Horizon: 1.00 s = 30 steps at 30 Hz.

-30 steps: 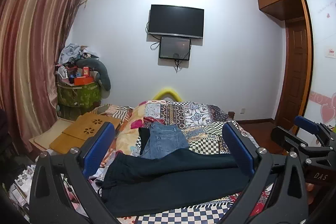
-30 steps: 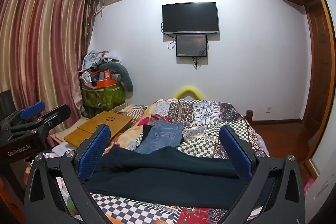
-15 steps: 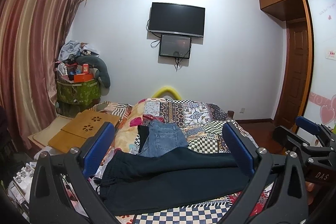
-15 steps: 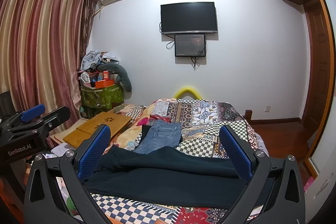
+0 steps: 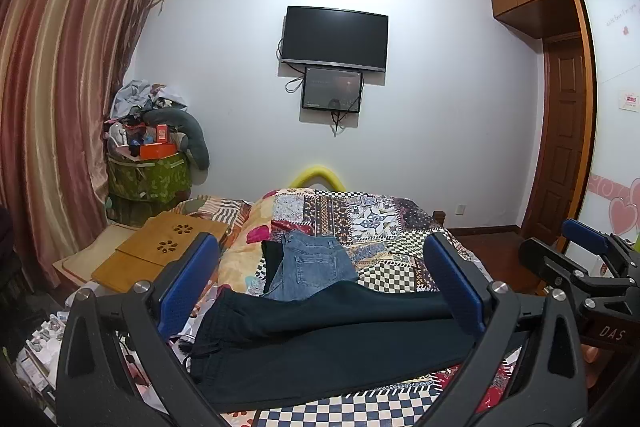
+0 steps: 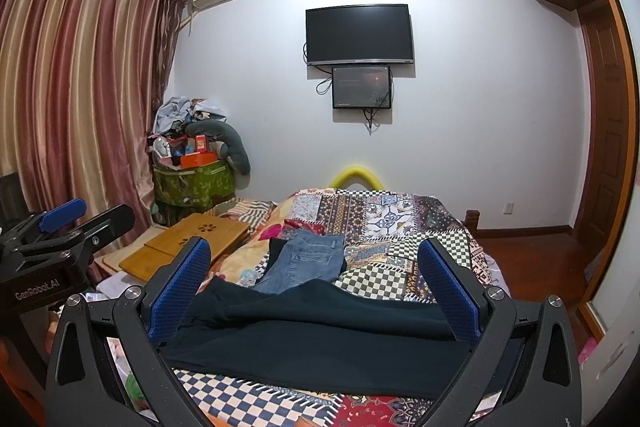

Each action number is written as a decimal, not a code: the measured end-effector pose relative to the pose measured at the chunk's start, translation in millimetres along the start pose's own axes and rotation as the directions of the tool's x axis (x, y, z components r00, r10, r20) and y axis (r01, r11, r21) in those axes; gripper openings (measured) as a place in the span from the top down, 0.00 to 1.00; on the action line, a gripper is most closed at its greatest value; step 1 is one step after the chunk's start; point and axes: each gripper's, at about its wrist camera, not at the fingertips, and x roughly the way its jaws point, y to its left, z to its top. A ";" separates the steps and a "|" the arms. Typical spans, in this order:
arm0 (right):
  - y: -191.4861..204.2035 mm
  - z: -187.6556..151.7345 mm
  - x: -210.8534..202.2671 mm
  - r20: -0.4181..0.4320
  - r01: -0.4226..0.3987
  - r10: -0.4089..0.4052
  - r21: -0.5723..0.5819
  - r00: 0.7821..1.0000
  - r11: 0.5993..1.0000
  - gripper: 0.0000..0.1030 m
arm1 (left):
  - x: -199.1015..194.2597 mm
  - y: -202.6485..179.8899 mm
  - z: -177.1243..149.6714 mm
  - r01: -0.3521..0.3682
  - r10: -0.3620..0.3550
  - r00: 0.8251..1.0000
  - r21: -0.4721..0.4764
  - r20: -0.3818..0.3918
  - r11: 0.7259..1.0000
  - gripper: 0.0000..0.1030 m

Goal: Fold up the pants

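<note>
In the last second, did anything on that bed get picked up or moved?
Nothing was picked up. Only the view from the left tool drifted slightly; the right tool barely shifted. Both tools stay wide open, holding nothing. The dark pants lie stretched across the quilt as before, with the jeans behind them, unmoved.

Dark navy pants; blue denim jeans; patchwork checkered quilt; striped red-gold curtains; blue gripper pads; black TV

Patchwork bed, dark pants, jeans
</note>
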 end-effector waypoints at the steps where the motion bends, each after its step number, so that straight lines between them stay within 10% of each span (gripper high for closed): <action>1: -0.2 -0.2 0.1 0.000 0.001 -0.001 -0.001 1.000 1.000 0.00 | -0.2 -0.1 0.4 -0.001 0.001 1.000 0.001 0.000 1.000 0.00; 30: -8.6 -2.4 -1.4 0.000 0.019 -0.019 0.013 1.000 1.000 0.00 | -5.0 -9.9 0.9 0.016 -0.016 1.000 0.023 -0.006 1.000 0.00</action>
